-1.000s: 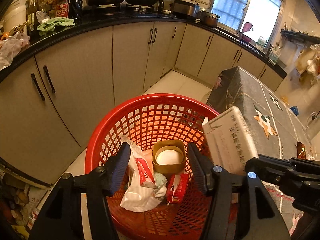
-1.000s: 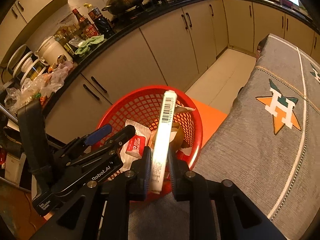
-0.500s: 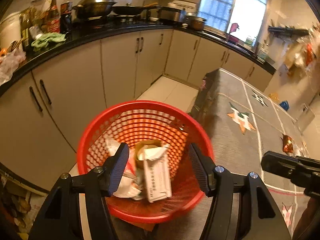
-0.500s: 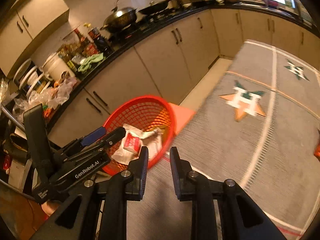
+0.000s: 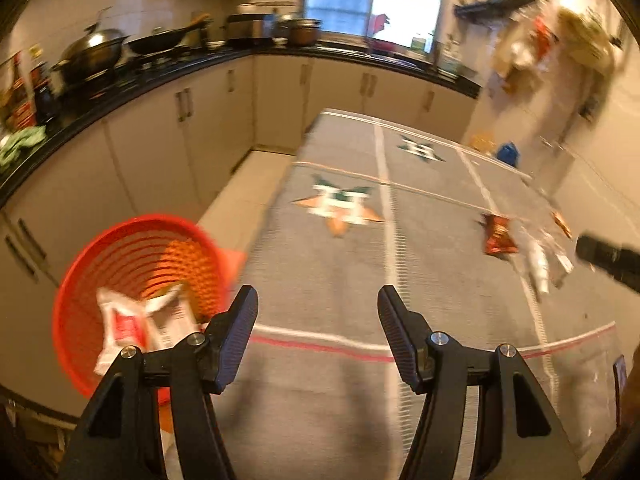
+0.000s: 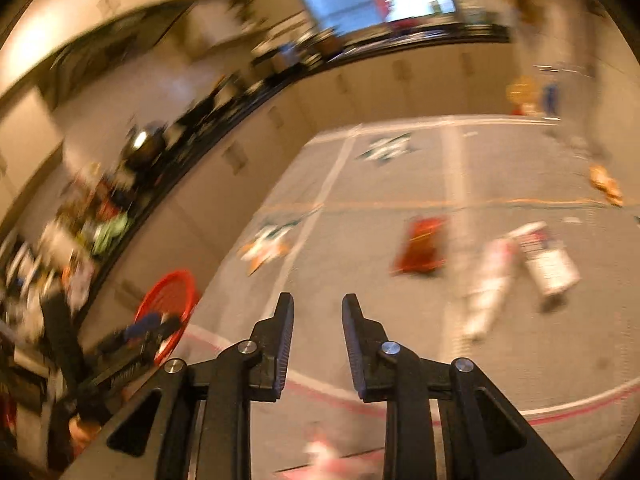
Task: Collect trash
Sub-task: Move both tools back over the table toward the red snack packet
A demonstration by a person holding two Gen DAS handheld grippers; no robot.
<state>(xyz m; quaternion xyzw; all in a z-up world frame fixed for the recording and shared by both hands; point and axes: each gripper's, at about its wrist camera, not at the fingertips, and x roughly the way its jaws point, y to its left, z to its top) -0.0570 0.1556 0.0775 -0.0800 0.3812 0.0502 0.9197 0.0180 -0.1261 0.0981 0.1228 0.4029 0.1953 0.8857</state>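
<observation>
- Grey woven cloth with white stripes and orange-and-green star emblems (image 5: 352, 264) covered the table and filled most of both views, which were smeared by motion blur.
- Cream cabinet fronts under a black worktop (image 5: 168, 76) curved round the table's far side, with a dark wok (image 5: 94, 46) and pans standing on the worktop.
- Off the table's near left corner stood the round red plastic mesh basket (image 5: 120, 248), holding white-and-red wrappers and a pale carton (image 5: 140, 320).
- The left gripper (image 5: 316, 316) hung over the cloth beside the basket, its black fingers (image 5: 240, 328) spread wide with nothing between them.
- The right gripper (image 6: 317, 336) hovered above the near part of the table, jaws parted by a narrow gap and empty.
- On the cloth ahead of it lay a crumpled red-brown snack packet (image 6: 422, 246), clear of both grippers.
- Just beyond that lay a long white wrapper (image 6: 490, 284) beside a white printed packet (image 6: 548, 260); nothing stood between them and the right gripper.
- A small orange scrap (image 6: 606, 180) sat near the table's far right edge.
</observation>
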